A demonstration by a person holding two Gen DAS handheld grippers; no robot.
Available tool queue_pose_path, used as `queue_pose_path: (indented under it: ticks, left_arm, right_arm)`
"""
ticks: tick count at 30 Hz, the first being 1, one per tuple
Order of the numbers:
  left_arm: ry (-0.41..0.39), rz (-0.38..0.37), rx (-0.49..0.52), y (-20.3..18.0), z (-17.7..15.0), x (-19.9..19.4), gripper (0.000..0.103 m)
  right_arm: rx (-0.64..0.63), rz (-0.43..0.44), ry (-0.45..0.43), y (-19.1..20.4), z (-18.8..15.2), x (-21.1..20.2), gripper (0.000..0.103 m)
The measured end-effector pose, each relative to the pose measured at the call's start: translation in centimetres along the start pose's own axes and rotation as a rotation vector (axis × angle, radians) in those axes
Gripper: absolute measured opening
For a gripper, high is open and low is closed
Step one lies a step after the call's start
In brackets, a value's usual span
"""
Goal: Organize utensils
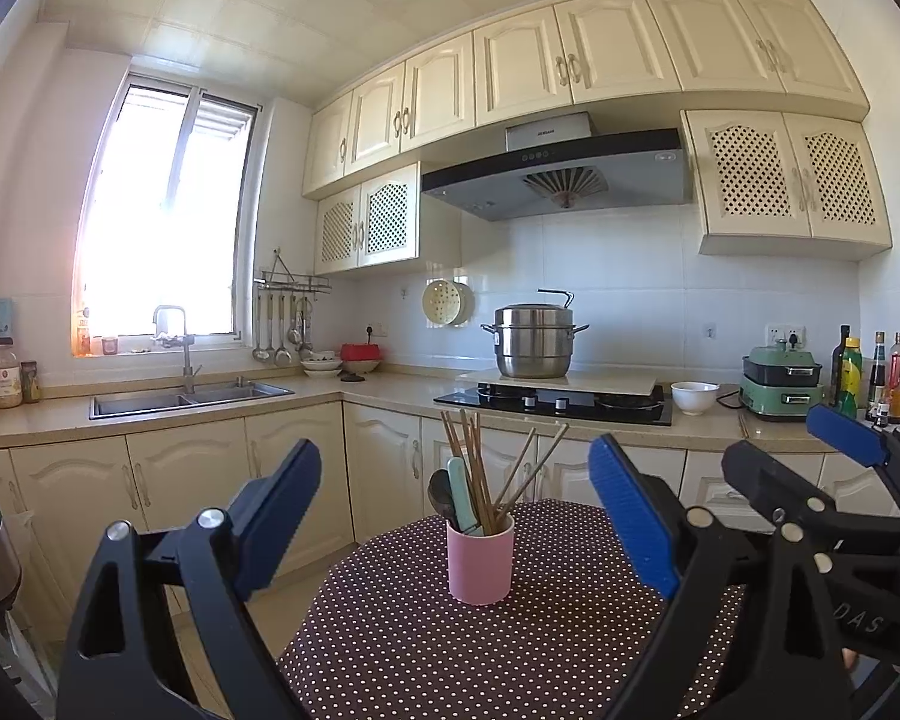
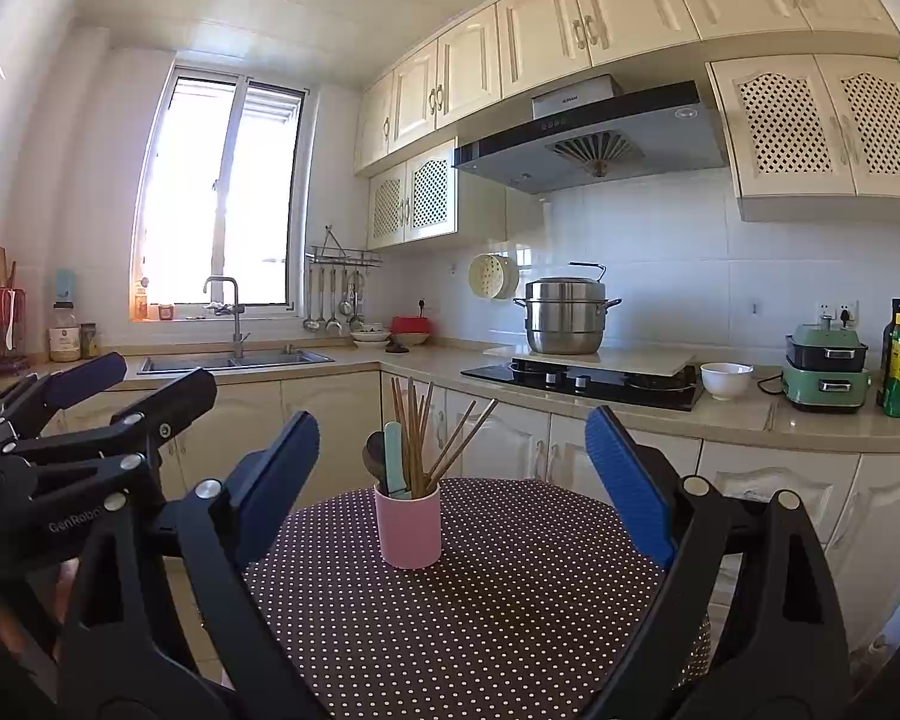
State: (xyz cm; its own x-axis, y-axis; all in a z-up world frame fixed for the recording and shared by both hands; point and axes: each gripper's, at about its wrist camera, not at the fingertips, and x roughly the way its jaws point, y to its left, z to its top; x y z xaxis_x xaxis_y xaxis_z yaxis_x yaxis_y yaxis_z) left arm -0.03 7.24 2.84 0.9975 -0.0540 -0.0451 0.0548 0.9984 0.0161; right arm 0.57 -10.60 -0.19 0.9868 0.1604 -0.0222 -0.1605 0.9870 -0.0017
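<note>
A pink cup (image 1: 480, 561) stands upright on the round table with the dark polka-dot cloth (image 1: 426, 648). It holds several wooden chopsticks (image 1: 477, 468), a teal-handled utensil (image 1: 463, 495) and a dark spoon (image 1: 441, 495). The cup also shows in the right wrist view (image 2: 408, 528). My left gripper (image 1: 456, 516) is open and empty, held back from the cup, which sits between its fingers in view. My right gripper (image 2: 453, 480) is open and empty, also short of the cup. Each gripper shows at the edge of the other's view.
Beyond the table runs an L-shaped counter with a sink (image 1: 186, 399), a hob with a steel pot (image 1: 534, 339), a white bowl (image 1: 694, 397), a green appliance (image 1: 781, 387) and bottles (image 1: 870, 378). Ladles hang on a wall rack (image 1: 285, 330).
</note>
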Motion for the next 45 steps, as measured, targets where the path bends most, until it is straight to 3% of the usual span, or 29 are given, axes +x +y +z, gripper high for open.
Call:
queue_pose_path:
  ticks: [45]
  left_arm:
    - [0.007, 0.000, 0.011, -0.07, -0.30, 0.79, 0.089]
  right_arm:
    - [0.024, 0.013, 0.024, -0.22, -0.39, 0.58, 0.090]
